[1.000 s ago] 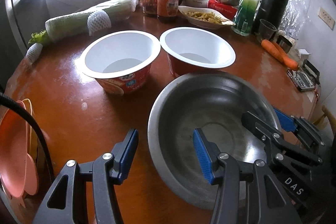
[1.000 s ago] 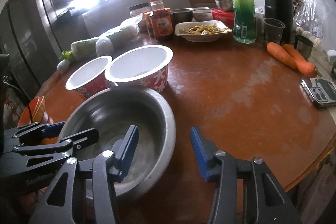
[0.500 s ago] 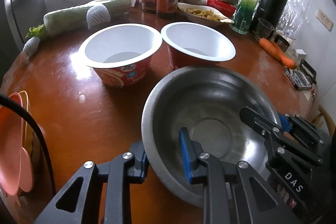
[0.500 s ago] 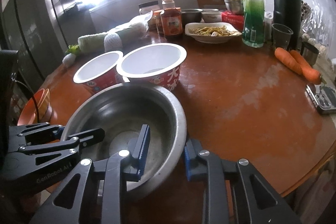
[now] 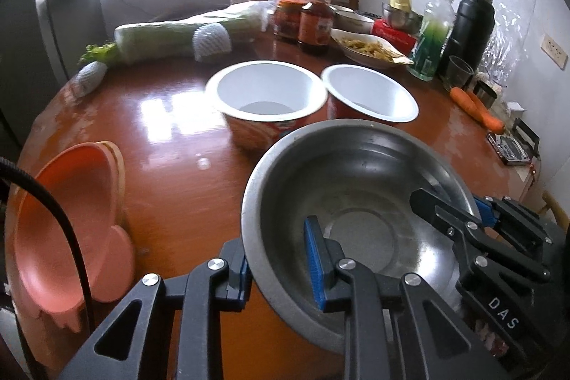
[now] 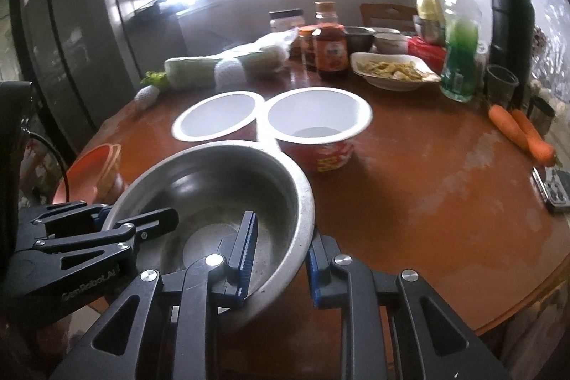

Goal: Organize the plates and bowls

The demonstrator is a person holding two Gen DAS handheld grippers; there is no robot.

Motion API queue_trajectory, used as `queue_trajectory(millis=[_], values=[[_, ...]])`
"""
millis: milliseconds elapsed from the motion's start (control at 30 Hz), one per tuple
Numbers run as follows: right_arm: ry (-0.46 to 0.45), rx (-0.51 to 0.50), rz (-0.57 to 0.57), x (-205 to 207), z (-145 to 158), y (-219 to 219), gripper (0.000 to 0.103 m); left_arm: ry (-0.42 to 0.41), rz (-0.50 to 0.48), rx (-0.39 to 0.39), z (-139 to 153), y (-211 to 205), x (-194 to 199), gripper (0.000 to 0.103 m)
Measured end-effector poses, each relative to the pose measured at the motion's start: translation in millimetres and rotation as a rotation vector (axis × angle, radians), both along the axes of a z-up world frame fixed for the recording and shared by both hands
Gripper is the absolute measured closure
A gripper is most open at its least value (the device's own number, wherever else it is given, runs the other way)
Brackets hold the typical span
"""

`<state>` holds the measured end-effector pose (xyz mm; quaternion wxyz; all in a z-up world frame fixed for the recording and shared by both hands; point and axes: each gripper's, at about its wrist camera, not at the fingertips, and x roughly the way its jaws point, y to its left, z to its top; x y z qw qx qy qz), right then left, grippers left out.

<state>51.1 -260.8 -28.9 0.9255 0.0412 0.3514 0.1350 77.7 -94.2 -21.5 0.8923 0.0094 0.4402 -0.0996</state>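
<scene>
A large steel bowl is held off the brown table by both grippers. My left gripper is shut on its near-left rim, one finger inside and one outside. My right gripper is shut on the opposite rim of the bowl; it also shows in the left wrist view. Two empty white-lined noodle bowls stand side by side behind it. Stacked orange plastic plates lie at the table's left edge.
At the back stand sauce jars, a dish of food, a green bottle, a black flask and wrapped cabbage. Carrots and a phone lie at the right.
Both grippers closed on the steel bowl's rim, left then right side, and lifted it; the bowl now hangs tilted above the table, and both views have risen.
</scene>
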Motion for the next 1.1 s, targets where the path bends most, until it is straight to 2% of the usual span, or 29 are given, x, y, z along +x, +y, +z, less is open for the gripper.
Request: queue_trajectory(millis=[400,1100], values=[[0.024,-0.034,0.052,-6,-3,31,0.077,0.005,0.013,0.017,-11,24,-12,0.076],[0.056,-0.018,0.024,7,-24,24,0.076,-0.009,0.012,0.067,-25,11,-5,0.076]])
